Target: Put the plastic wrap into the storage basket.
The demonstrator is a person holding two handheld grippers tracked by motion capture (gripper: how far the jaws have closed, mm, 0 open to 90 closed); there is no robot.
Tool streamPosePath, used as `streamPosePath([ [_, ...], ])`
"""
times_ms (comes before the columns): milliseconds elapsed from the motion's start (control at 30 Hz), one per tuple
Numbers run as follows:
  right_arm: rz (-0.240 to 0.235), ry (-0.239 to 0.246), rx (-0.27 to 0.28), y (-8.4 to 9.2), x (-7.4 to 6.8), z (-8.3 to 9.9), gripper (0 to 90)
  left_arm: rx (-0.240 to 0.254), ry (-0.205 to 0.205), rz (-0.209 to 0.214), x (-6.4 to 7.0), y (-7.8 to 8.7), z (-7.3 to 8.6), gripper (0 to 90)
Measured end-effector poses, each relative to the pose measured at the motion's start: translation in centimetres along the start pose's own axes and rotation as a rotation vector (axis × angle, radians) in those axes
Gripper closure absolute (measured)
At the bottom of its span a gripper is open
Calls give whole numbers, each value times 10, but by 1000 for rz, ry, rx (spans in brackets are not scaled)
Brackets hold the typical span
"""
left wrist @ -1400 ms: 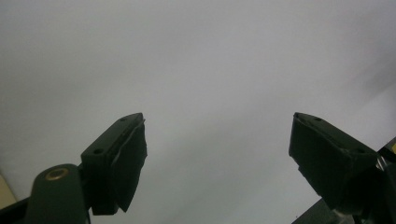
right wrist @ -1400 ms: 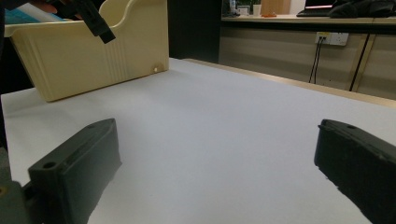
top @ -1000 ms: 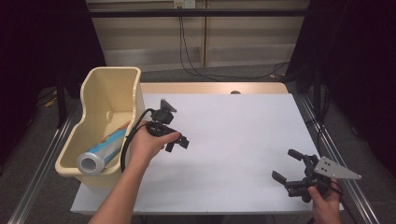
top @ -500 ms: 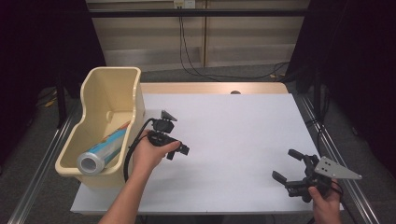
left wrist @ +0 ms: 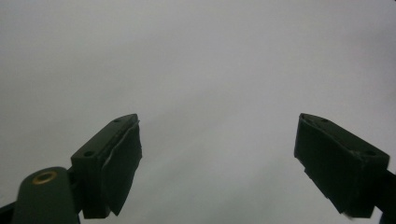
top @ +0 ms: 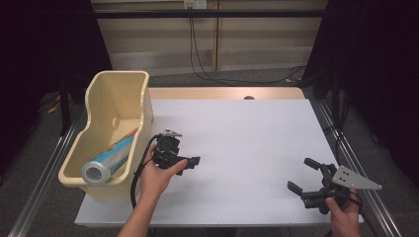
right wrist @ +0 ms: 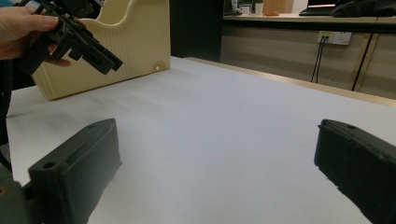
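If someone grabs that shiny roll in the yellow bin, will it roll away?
Probably not while it stays in the bin: the foil roll lies on its side, hemmed by the walls. On the flat table its round shape would likely roll. Its glossy wrap looks slippery, and it seems stiff.

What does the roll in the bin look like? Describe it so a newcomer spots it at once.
Start at the white table, then go to the cream plastic bin standing along its left edge. Inside, at the near end, lies the roll, slanting along the bin's floor. It is the one shiny thing there: a silvery tube with a blue wrapper and a round open end facing the near side.
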State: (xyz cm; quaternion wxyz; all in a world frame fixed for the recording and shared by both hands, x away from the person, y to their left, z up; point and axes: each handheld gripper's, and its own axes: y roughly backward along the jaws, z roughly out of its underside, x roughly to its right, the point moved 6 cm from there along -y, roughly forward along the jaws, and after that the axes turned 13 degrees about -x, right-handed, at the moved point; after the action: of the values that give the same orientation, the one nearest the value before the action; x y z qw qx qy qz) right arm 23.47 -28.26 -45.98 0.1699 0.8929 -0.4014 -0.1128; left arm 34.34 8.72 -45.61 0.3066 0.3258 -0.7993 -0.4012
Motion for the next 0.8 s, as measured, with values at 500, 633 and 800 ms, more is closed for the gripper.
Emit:
streamPosePath([
  [500, -1, 4, -3, -1, -1, 0, 1, 243, -73, -69, -7, 0, 22, 88],
  [633, -2, 5, -6, -2, -1, 0, 1, 297, -119, -120, -4, 5, 22, 76],
  [800, -4, 7, -6, -2, -1, 0, 1, 395, -134, -149, -4, 11, 25, 53],
])
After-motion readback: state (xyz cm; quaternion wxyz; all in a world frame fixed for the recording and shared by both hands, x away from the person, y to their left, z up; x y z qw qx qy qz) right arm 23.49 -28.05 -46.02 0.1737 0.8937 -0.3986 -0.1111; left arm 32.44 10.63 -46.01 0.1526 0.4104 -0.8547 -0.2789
